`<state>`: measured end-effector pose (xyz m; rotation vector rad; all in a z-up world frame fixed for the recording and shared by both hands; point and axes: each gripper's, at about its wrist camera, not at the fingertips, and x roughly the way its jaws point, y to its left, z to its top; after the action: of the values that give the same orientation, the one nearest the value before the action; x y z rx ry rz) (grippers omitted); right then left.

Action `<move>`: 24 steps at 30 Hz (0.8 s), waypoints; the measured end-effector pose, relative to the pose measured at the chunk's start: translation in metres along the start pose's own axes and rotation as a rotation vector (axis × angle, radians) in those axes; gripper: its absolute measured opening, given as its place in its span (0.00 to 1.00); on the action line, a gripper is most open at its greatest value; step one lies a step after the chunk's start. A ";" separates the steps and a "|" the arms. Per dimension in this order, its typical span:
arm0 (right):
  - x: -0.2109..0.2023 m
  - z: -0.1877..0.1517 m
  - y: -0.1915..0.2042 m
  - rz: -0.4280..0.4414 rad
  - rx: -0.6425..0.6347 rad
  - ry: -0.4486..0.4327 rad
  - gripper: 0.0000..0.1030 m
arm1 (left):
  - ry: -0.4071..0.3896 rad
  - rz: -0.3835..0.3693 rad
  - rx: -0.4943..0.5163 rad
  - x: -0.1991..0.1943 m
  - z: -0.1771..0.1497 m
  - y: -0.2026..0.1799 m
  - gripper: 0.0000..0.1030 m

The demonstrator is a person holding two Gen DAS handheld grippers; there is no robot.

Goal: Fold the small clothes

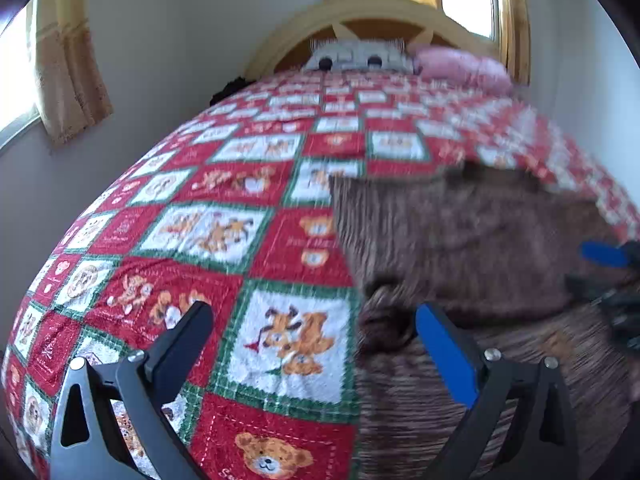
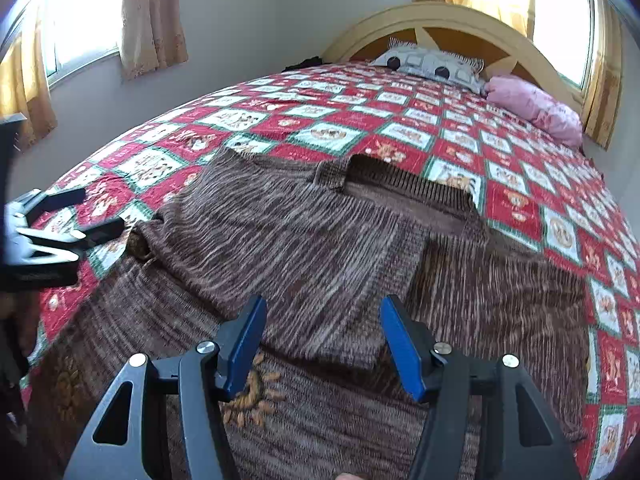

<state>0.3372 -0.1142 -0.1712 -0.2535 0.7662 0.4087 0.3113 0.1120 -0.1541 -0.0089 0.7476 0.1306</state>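
Observation:
A brown striped knit sweater [image 2: 304,240] lies spread on the red, white and green teddy-bear quilt [image 2: 328,136], one part folded in over its middle. An orange sun motif [image 2: 248,396] shows near its front end. My right gripper [image 2: 323,308] hovers just above the folded part, blue pads apart, nothing pinched between them. My left gripper [image 1: 314,314] stands wide open over bare quilt [image 1: 200,232] beside the sweater's left edge [image 1: 460,240], which is blurred. It shows at the left rim of the right wrist view too, as the left gripper [image 2: 102,209]. The right gripper's blue pad [image 1: 604,254] shows at the far right.
A grey patterned pillow [image 2: 432,64] and a pink bundle [image 2: 536,104] lie at the yellow wooden headboard [image 2: 452,20]. Curtained windows [image 2: 80,28] flank the bed, with a wall close along its left side. Open quilt stretches beyond the sweater toward the pillows.

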 end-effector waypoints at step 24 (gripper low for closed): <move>0.001 -0.022 -0.029 -0.053 0.075 0.068 0.59 | 0.143 0.056 0.100 0.051 -0.003 -0.013 1.00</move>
<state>0.3372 -0.1473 -0.1847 -0.2180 0.8385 0.3214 0.3478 0.1052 -0.1915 0.0991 0.8970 0.1466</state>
